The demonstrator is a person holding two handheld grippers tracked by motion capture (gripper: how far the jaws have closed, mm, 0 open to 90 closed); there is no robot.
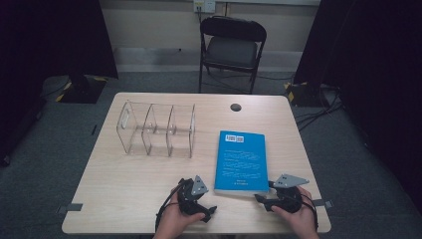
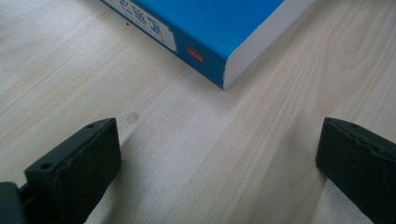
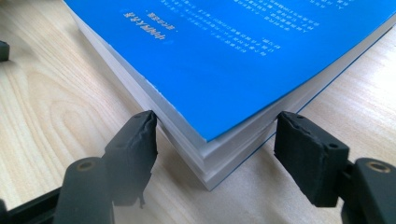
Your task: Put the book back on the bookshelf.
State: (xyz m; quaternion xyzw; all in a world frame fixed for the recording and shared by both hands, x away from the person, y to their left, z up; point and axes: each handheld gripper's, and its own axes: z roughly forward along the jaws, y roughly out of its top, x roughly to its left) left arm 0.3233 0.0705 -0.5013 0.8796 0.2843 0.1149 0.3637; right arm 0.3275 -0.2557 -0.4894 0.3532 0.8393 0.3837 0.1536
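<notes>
A blue paperback book (image 1: 240, 160) lies flat on the right half of the wooden table (image 1: 124, 199), cover side with white print up. My left gripper (image 1: 201, 198) rests on the table just left of the book's near left corner (image 2: 205, 28); it is open, with bare wood between its jaws (image 2: 217, 154). My right gripper (image 1: 265, 191) is at the book's near right corner. It is open, its two jaws standing on either side of that corner (image 3: 215, 140), close to the page edges of the book (image 3: 243, 60).
A clear acrylic divider rack (image 1: 157, 130) with three slots stands at the table's left centre. A dark round grommet (image 1: 236, 107) sits near the far edge. A black folding chair (image 1: 233, 45) is behind the table. Tape marks the near corners.
</notes>
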